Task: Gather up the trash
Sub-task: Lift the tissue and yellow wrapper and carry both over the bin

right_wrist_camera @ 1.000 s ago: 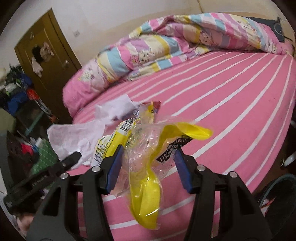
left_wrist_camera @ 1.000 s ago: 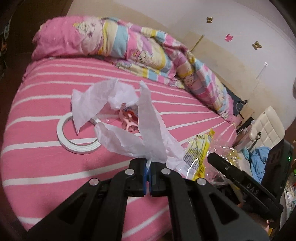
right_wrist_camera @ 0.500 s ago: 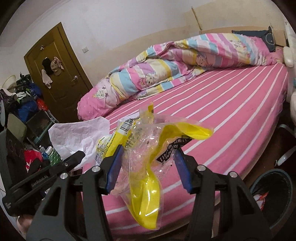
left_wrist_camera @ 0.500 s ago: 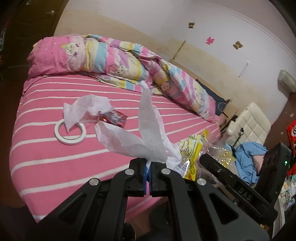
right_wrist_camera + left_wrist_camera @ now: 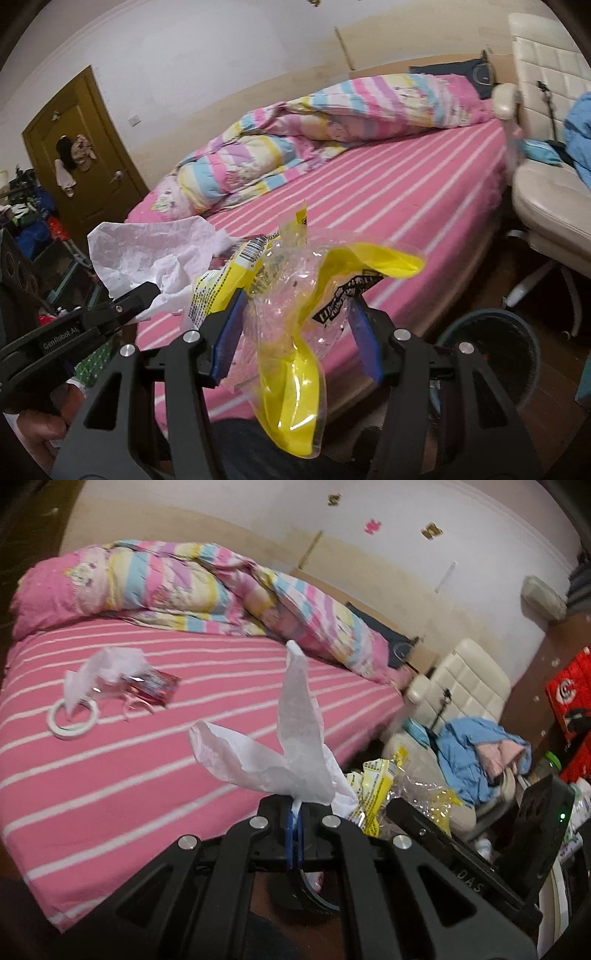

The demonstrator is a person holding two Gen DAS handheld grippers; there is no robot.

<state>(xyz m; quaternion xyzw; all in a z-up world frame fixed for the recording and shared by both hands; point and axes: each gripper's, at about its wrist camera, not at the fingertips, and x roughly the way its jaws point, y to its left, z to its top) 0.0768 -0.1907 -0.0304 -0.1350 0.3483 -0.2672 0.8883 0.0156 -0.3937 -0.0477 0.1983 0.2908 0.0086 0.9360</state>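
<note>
My left gripper (image 5: 294, 830) is shut on a crumpled white tissue (image 5: 291, 753), held in the air off the bed's near edge; the tissue also shows in the right wrist view (image 5: 147, 254). My right gripper (image 5: 295, 332) holds a yellow and clear plastic wrapper (image 5: 295, 321) between its wide-set blue pads, beside the left gripper; the wrapper also shows in the left wrist view (image 5: 380, 786). On the pink striped bed (image 5: 110, 775) lie another white tissue (image 5: 107, 668), a red wrapper (image 5: 155, 686) and a white tape roll (image 5: 72, 720). A dark round bin (image 5: 491, 350) stands on the floor below right.
A rolled striped quilt (image 5: 221, 594) lies along the bed's far side. A cream chair (image 5: 546, 177) with blue clothes (image 5: 472, 753) stands right of the bed. A brown door (image 5: 74, 155) and clutter are at the left. A red box (image 5: 569, 701) sits far right.
Both grippers have pulled back from the bed and away from it with their trash. The bed looks smaller and farther; the bin and chair have come into view.
</note>
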